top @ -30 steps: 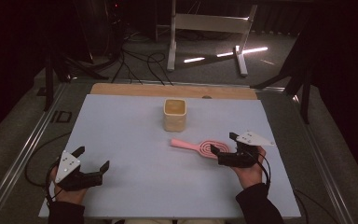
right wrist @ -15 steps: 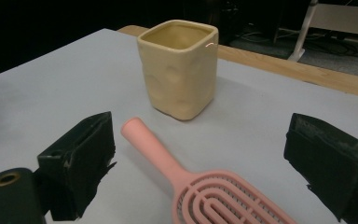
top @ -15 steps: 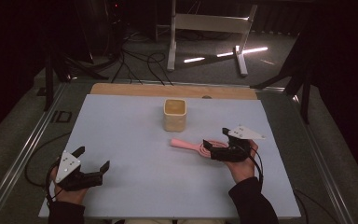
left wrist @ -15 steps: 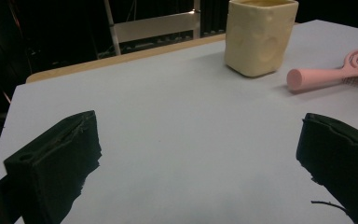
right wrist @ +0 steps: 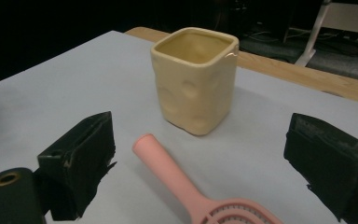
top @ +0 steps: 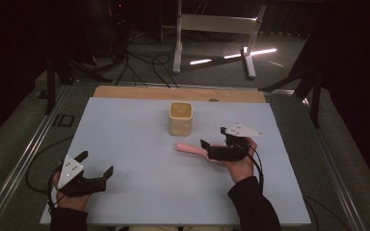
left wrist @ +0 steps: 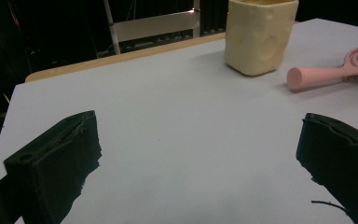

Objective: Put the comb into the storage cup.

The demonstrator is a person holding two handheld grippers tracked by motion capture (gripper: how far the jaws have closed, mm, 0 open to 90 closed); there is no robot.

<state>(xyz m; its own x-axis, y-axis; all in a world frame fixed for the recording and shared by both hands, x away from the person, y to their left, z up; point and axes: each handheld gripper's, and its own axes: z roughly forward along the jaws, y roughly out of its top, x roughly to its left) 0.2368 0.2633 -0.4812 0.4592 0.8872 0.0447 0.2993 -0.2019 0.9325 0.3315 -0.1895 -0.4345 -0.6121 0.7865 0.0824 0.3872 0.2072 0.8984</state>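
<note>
1. The brush (top: 191,148) is pink plastic, with a round, straight handle and a head of looped openwork ribs; it lies flat on the tabletop (top: 135,125).
2. In the high view its handle points left and its head sits under the right tongs (top: 205,148).
3. The right tongs are apart, 1 jaw on each side of the brush; in the right gripper view the handle runs between them without touching either jaw.
4. The cup (top: 180,118), pale yellow with dimpled walls, a squarish mouth and nothing seen inside, stands upright just beyond the handle tip, apart from it.
5. The left tongs (top: 95,165) are apart too and hold nothing, near the tabletop's front left corner, well apart from the brush.
6. A wooden strip (top: 125,92) borders the tabletop's far edge; cables (top: 142,65) and a white stand (top: 217,29) are on the floor beyond.
7. Nothing lies between the brush and the cup.
</note>
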